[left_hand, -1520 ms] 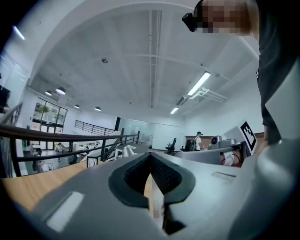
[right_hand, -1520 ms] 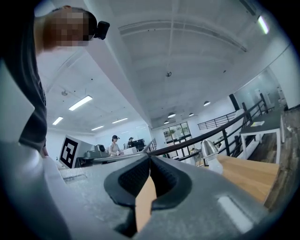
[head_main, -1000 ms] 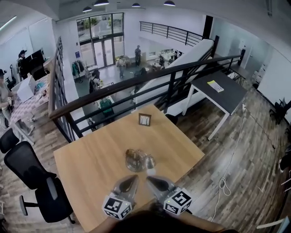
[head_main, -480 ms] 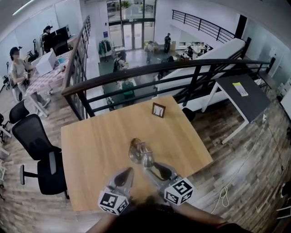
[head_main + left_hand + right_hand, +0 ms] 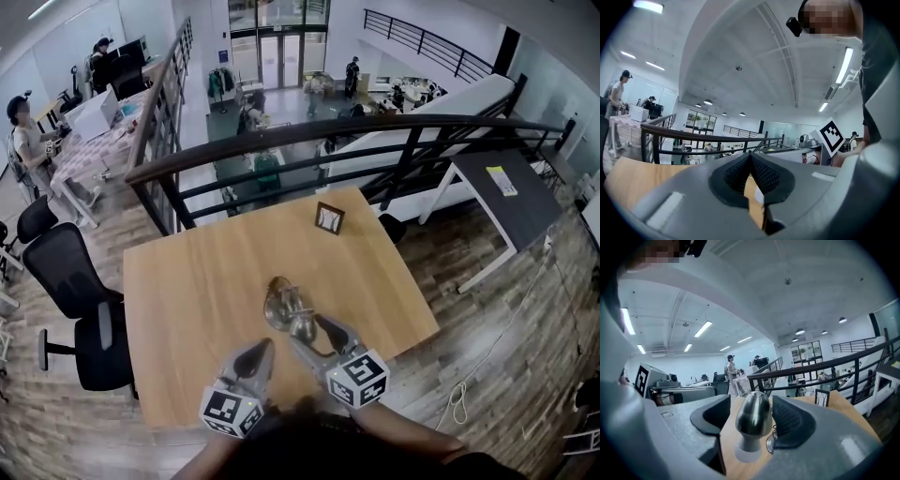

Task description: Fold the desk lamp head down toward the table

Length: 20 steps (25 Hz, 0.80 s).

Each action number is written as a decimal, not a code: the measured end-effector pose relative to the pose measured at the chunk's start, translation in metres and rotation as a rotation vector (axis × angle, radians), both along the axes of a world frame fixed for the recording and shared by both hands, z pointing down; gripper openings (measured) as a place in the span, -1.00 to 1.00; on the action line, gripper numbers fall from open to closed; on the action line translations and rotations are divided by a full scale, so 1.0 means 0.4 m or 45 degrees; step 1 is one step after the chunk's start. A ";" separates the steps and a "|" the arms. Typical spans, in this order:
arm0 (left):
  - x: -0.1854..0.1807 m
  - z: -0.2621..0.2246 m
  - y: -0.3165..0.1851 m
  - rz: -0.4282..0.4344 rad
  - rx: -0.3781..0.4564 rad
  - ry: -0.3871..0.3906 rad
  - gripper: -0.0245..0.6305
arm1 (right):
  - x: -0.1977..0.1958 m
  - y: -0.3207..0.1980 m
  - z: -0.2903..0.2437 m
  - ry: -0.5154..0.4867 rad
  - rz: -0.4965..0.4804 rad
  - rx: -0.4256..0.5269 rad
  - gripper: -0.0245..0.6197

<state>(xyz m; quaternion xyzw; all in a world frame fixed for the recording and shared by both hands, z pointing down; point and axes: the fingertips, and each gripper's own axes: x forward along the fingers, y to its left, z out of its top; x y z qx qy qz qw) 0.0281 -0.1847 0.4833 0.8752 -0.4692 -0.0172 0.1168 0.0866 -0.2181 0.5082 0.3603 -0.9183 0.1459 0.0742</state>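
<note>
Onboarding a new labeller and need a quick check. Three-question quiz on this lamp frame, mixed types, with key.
1. True or false: the left gripper has its jaws together with nothing between them.
2. What stands between the jaws of the right gripper? A) the lamp head B) a mug C) nothing
3. In the head view, what else stands on the table besides the lamp?
Key: 1 true. 2 A; the jaws have just been opening and stand apart, not clamped on it. 3 A small frame near the far edge.
</note>
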 end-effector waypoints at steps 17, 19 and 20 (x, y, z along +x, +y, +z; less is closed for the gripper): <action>-0.005 0.023 0.008 0.045 -0.031 -0.010 -0.92 | -0.017 -0.021 0.024 0.129 0.007 0.005 -0.16; -0.002 0.030 0.010 0.052 -0.039 -0.005 -0.92 | -0.016 -0.020 0.026 0.127 0.000 0.005 -0.16; 0.000 0.034 0.012 0.055 -0.043 -0.003 -0.92 | -0.015 -0.018 0.030 0.132 -0.005 0.000 -0.16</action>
